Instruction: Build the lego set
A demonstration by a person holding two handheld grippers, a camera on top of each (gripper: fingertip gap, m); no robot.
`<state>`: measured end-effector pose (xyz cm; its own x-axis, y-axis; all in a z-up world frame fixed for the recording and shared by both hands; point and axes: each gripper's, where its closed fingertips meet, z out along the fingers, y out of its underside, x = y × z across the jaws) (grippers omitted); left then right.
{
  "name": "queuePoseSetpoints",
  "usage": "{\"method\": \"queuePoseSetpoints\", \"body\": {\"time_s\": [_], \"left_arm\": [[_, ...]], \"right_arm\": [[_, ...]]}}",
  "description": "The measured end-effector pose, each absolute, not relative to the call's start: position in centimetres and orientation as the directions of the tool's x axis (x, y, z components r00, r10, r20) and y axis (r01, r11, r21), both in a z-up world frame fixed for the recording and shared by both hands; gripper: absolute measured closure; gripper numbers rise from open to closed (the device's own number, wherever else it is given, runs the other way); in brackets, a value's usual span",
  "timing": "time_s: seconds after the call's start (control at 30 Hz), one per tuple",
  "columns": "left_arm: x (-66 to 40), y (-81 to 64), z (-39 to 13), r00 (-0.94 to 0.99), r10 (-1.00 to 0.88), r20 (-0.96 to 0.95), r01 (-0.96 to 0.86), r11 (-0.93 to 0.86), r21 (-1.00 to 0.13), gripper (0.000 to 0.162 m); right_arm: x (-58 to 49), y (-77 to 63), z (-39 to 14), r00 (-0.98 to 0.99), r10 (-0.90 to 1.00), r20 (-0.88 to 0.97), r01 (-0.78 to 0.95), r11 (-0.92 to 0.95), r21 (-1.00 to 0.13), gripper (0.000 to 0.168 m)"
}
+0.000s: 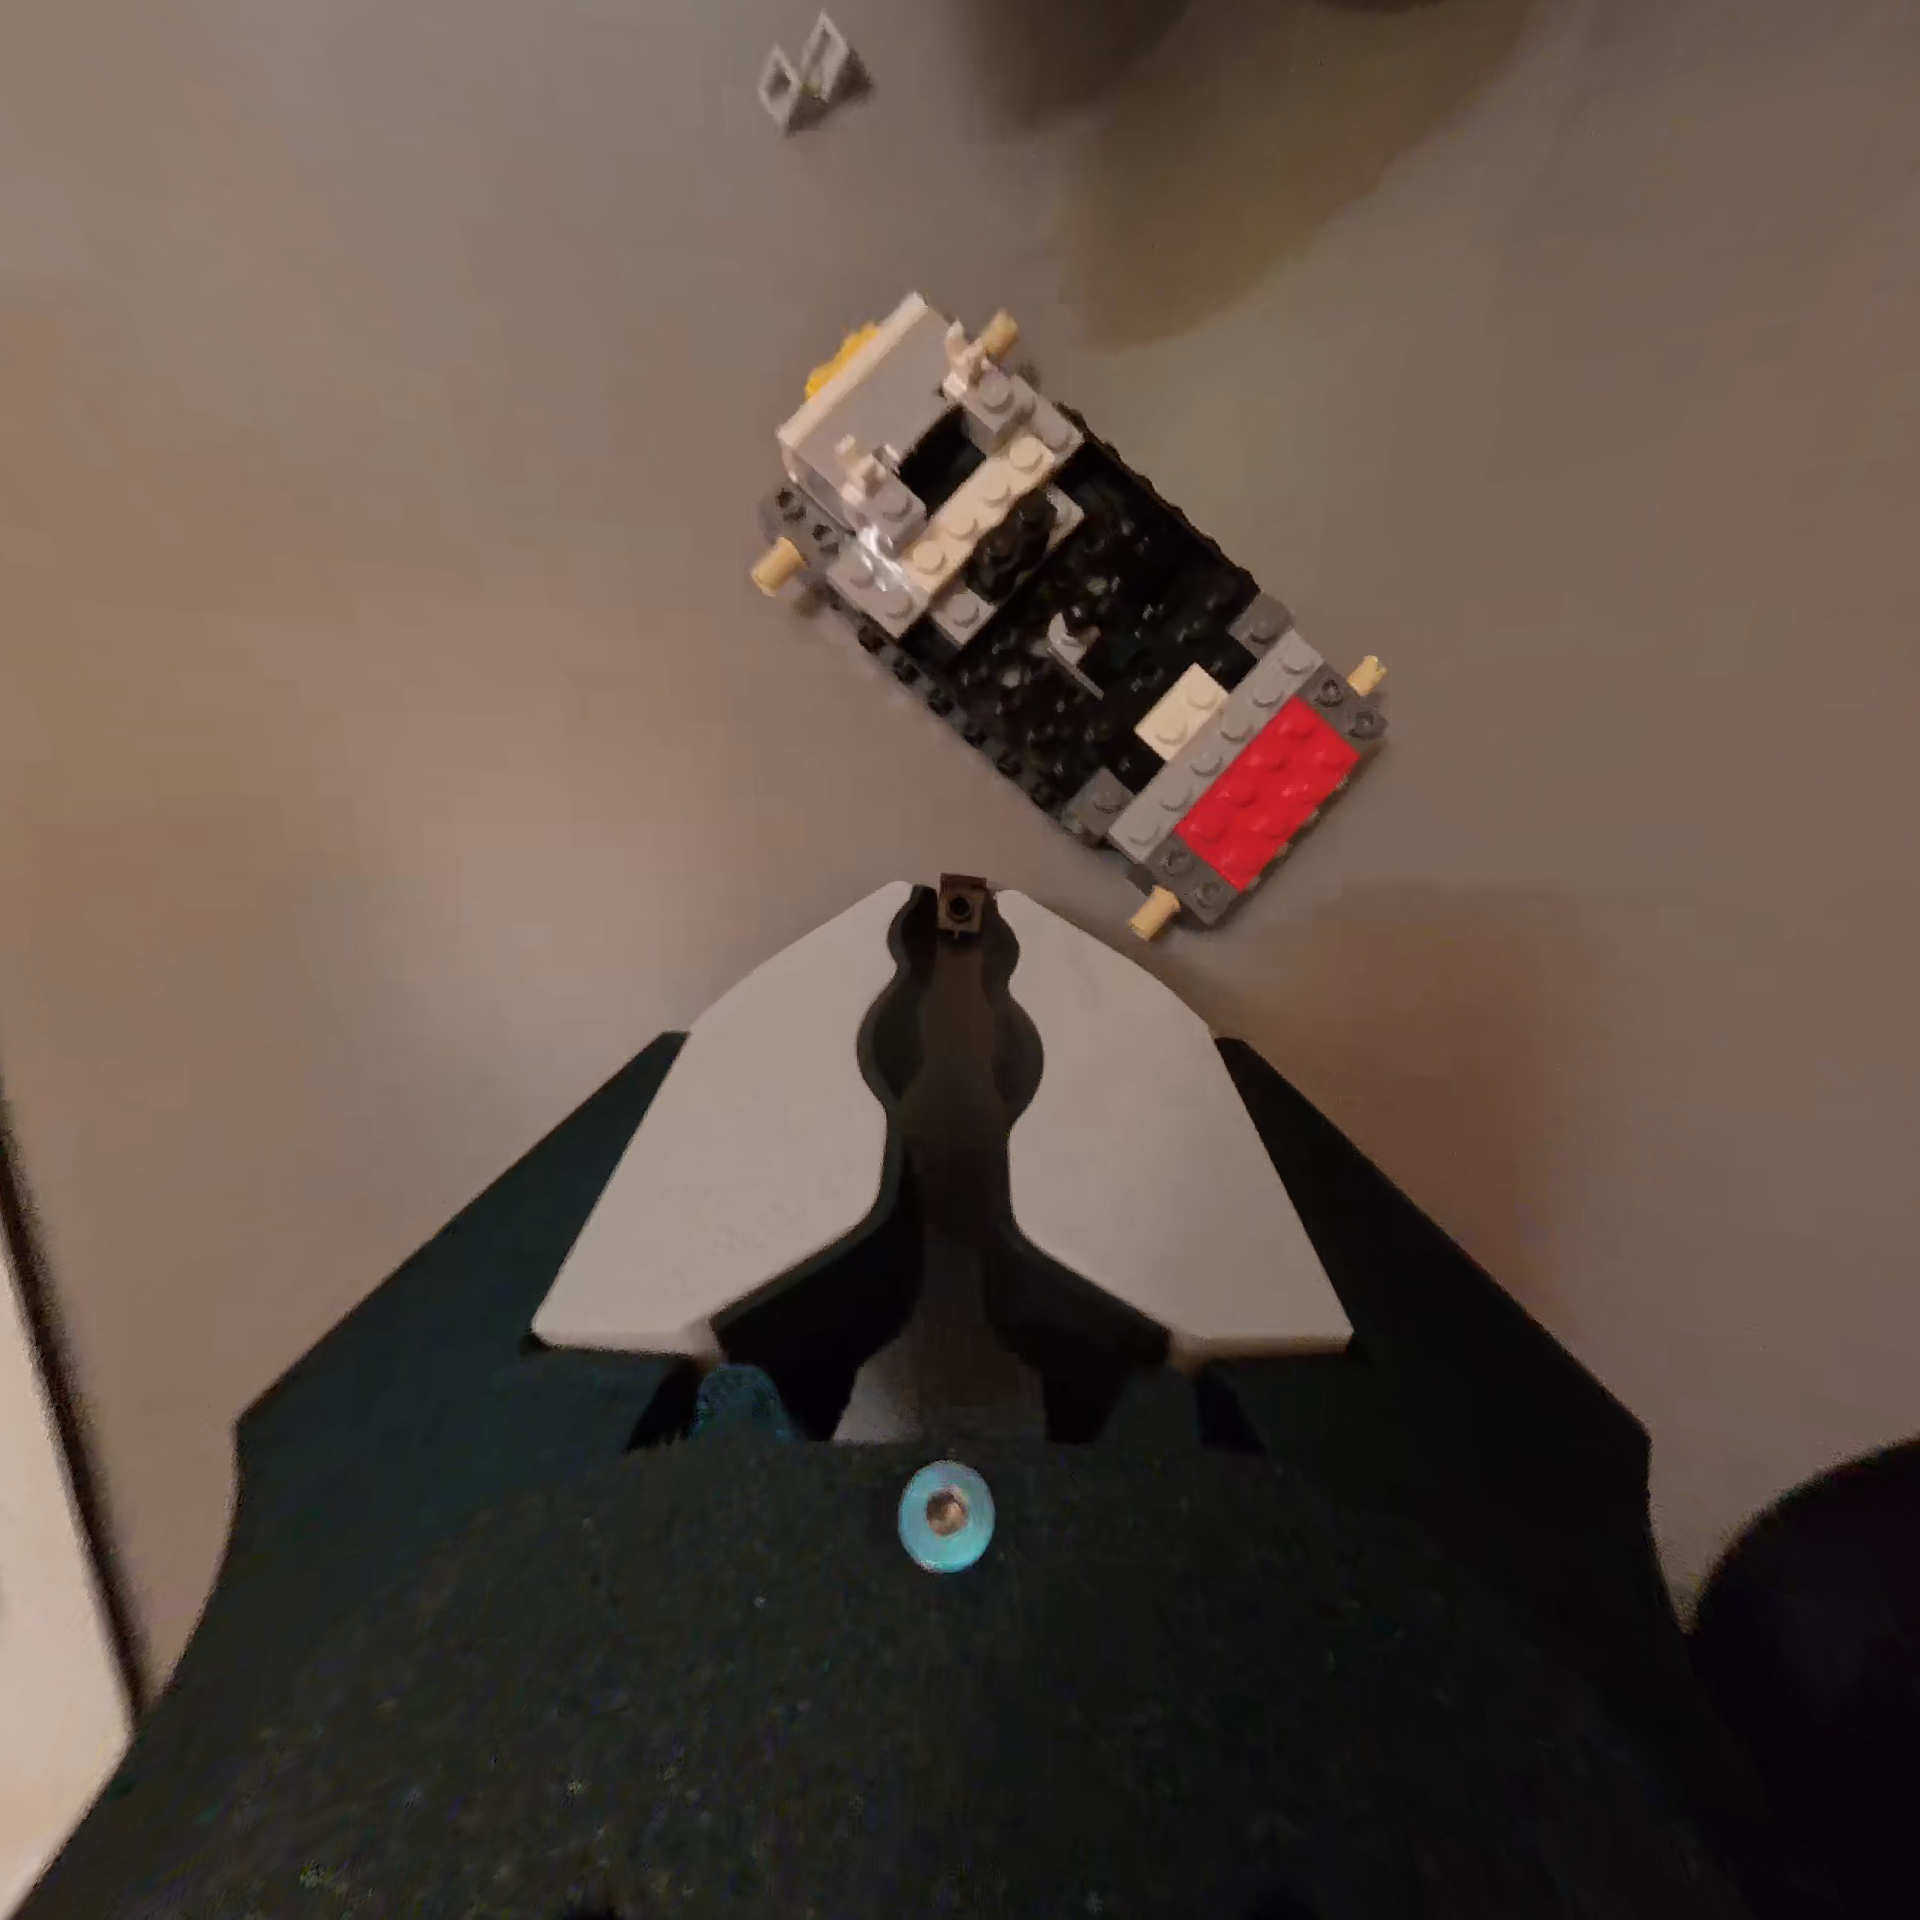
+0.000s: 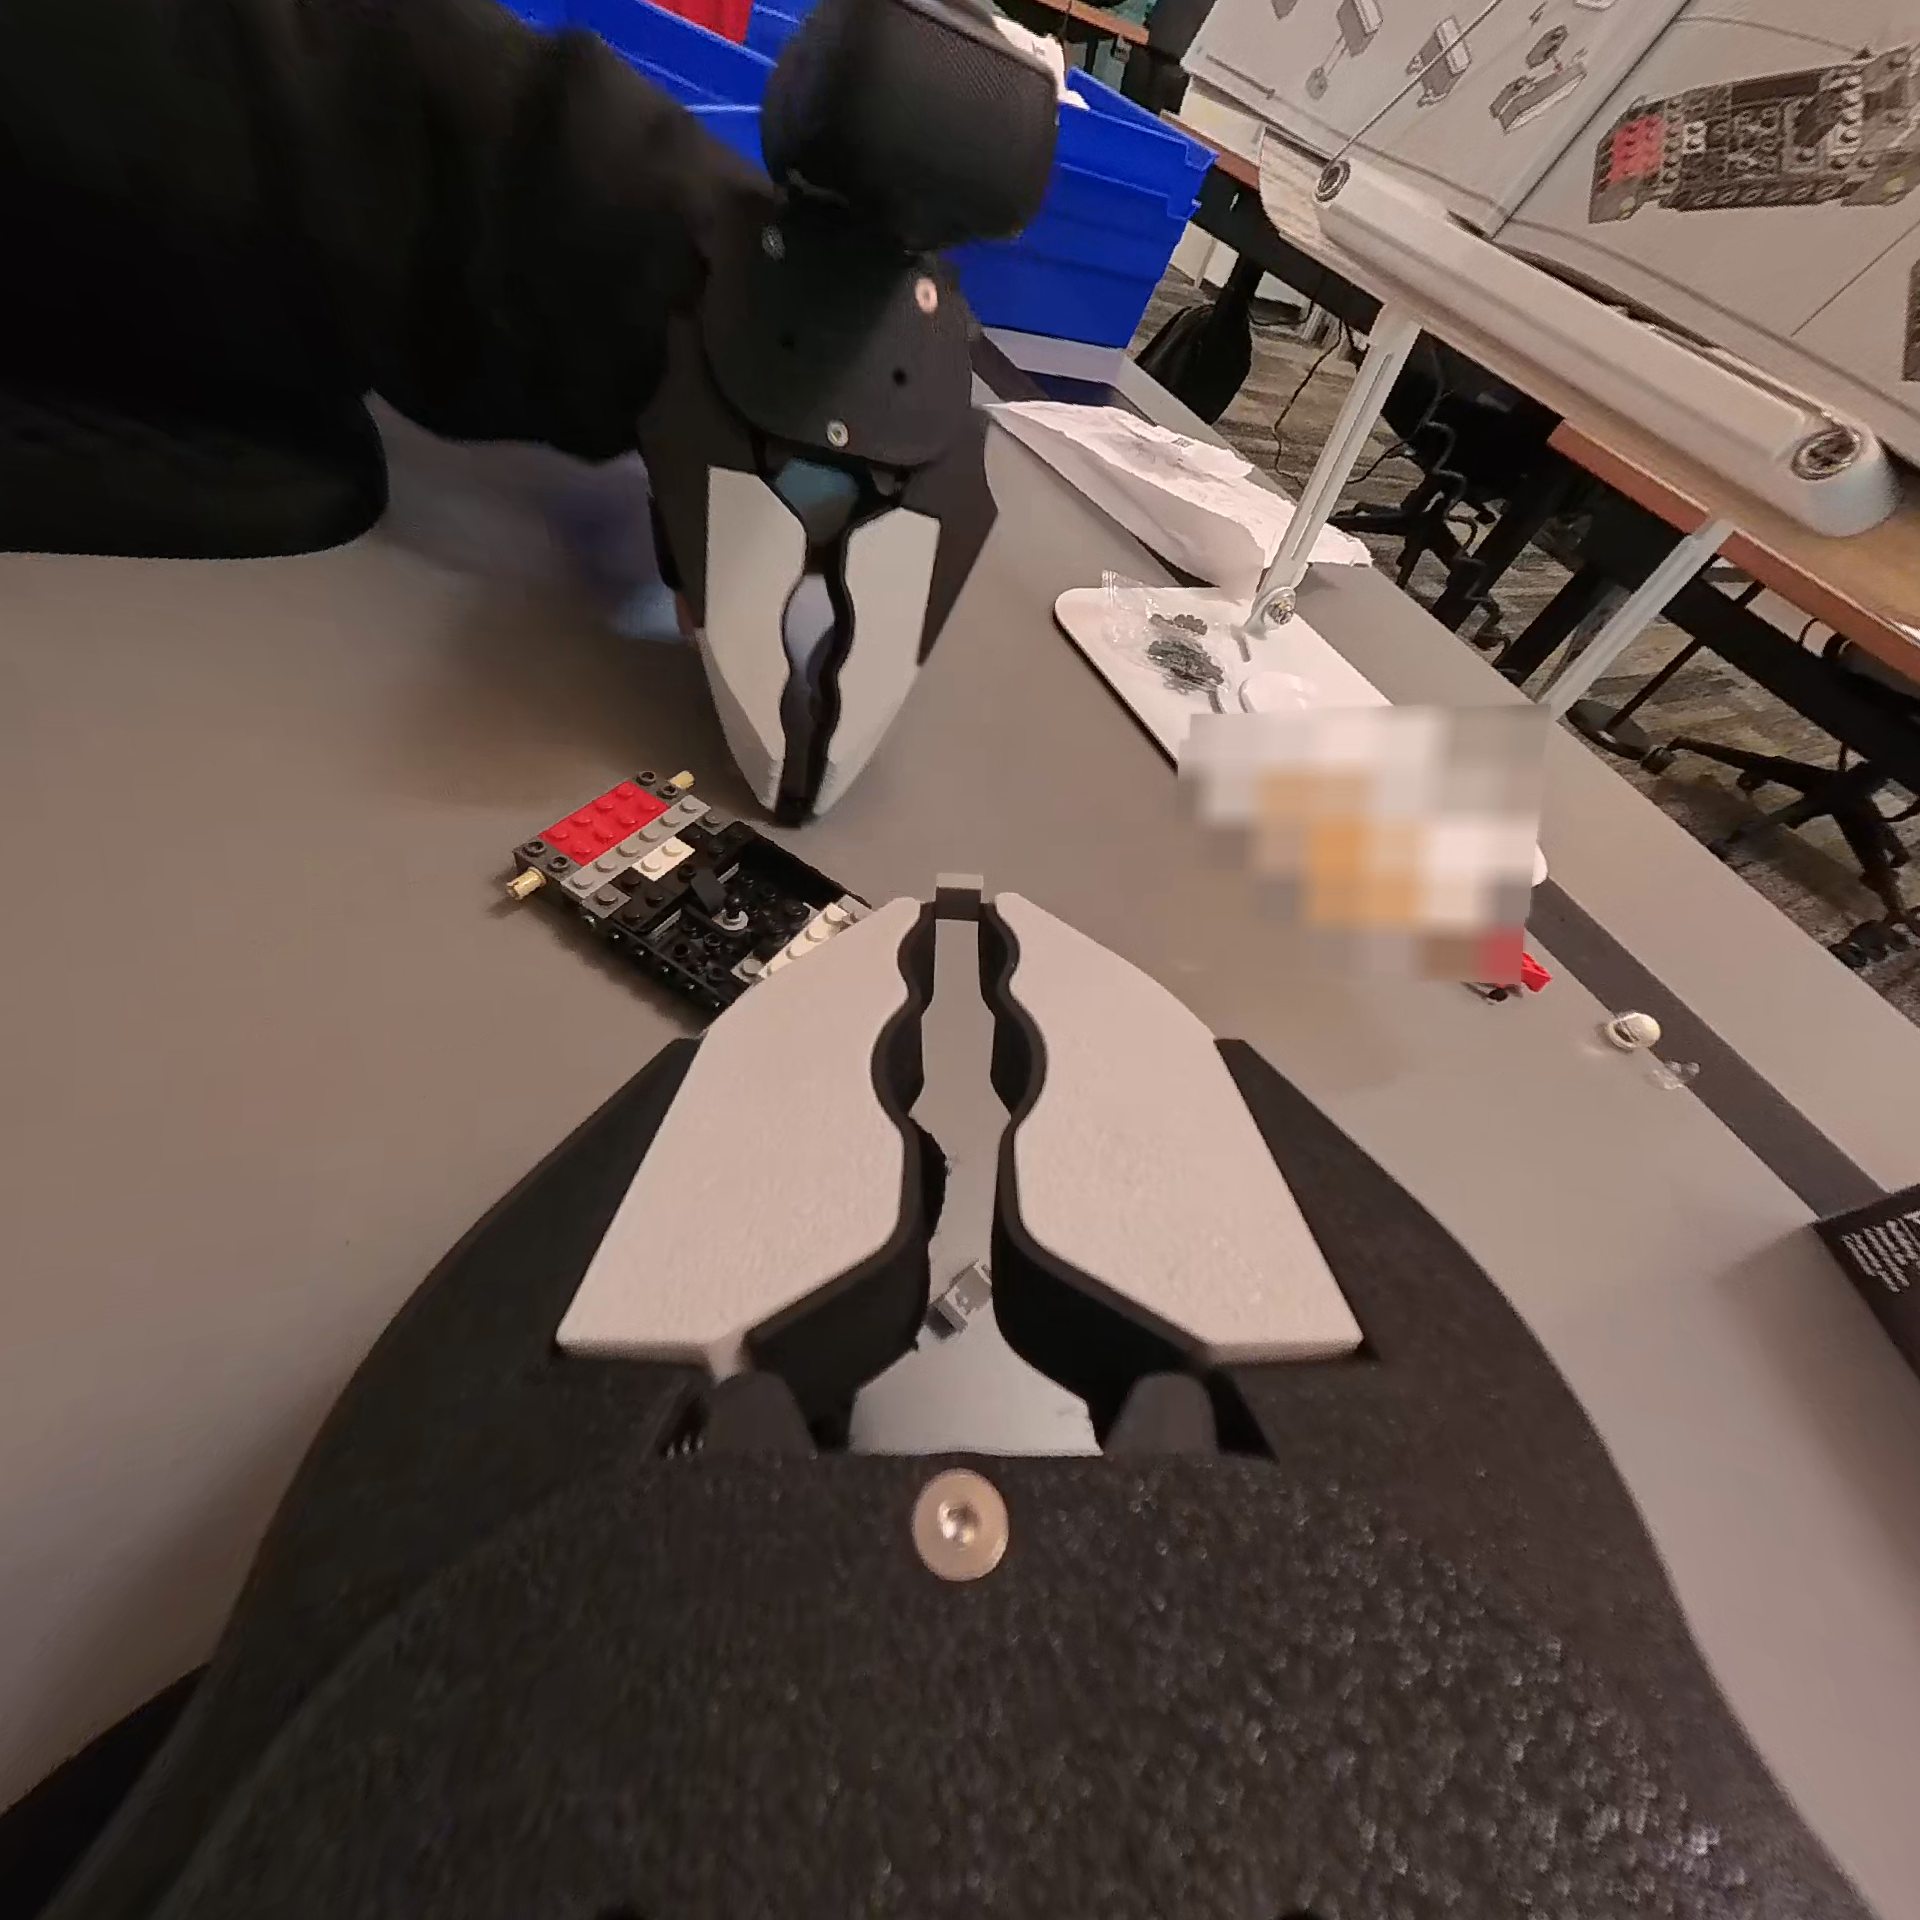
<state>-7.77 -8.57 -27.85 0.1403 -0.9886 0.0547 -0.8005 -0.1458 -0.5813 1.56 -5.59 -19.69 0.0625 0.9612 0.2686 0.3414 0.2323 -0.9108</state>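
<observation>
Jaws of the left gripper (image 1: pixel 958 902) pinch a small dark brick (image 1: pixel 960 906), the right gripper (image 2: pixel 958 896) nips a pale grey piece (image 2: pixel 958 889), and both want slow, square lowering onto the half-built model (image 1: pixel 1060 613) on the bench (image 1: pixel 416 623).

Right wrist view: the right gripper's fingers (image 2: pixel 790 1122) hide the near end of the lego model (image 2: pixel 665 883); the instruction booklet (image 2: pixel 1662 135) is cut by the top and right edges; small loose parts (image 2: pixel 1631 1032) are too small to identify. Left wrist view: grey pieces (image 1: pixel 812 78) near the top edge are blurred.
</observation>
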Motion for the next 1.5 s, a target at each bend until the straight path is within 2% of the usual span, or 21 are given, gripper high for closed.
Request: {"method": "queuePoseSetpoints", "body": {"time_s": [0.07,0.17,0.27,0.33,0.4,0.5,0.63,0.77,0.97,1.27,1.5], "left_arm": [[-8.6,-9.1,-27.9,0.138,-0.990,0.029,-0.871,-0.135,-0.472,0.154],[-10.4,-9.7,-27.9,0.116,-0.993,0.002,-0.965,-0.113,-0.236,0.154],[-12.1,-9.9,-27.8,0.079,-0.997,-0.005,-0.997,-0.079,0.012,0.154],[-12.9,-9.8,-27.7,0.055,-0.998,-0.004,-0.989,-0.055,0.138,0.154],[-13.2,-9.7,-27.7,0.037,-0.999,0.001,-0.977,-0.036,0.209,0.154],[-13.1,-9.3,-27.8,0.014,-1.000,-0.005,-0.970,-0.015,0.244,0.152],[-12.8,-9.2,-28.1,0.008,-1.000,-0.016,-0.970,-0.011,0.241,0.144],[-12.5,-9.1,-27.6,0.015,-0.999,-0.034,-0.982,-0.021,0.186,0.142],[-13.1,-9.5,-26.8,0.127,-0.990,-0.054,-0.990,-0.124,-0.061,0.140],[-12.8,-9.0,-28.0,0.296,-0.955,-0.032,-0.881,-0.260,-0.396,0.144],[-12.8,-9.3,-28.0,0.336,-0.941,0.025,-0.804,-0.301,-0.514,0.144]], "right_arm": [[1.5,-5.6,-19.8,0.061,0.961,0.268,0.349,0.231,-0.908,0.161],[1.5,-5.7,-20.0,0.059,0.961,0.269,0.356,0.232,-0.905,0.161],[1.5,-5.7,-20.0,0.063,0.960,0.274,0.360,0.234,-0.903,0.161],[1.6,-5.6,-19.9,0.066,0.958,0.277,0.363,0.236,-0.902,0.161],[1.6,-5.6,-19.9,0.069,0.957,0.282,0.366,0.239,-0.899,0.161],[1.7,-5.4,-19.9,0.077,0.954,0.289,0.373,0.241,-0.896,0.161],[1.8,-5.2,-19.8,0.090,0.955,0.284,0.374,0.232,-0.898,0.161],[1.8,-5.2,-19.8,0.091,0.955,0.282,0.374,0.230,-0.899,0.161],[1.8,-5.2,-19.8,0.091,0.956,0.279,0.370,0.227,-0.901,0.161],[1.7,-5.4,-19.8,0.085,0.957,0.277,0.367,0.229,-0.902,0.161],[1.7,-5.4,-19.7,0.080,0.959,0.272,0.362,0.226,-0.904,0.161]]}}
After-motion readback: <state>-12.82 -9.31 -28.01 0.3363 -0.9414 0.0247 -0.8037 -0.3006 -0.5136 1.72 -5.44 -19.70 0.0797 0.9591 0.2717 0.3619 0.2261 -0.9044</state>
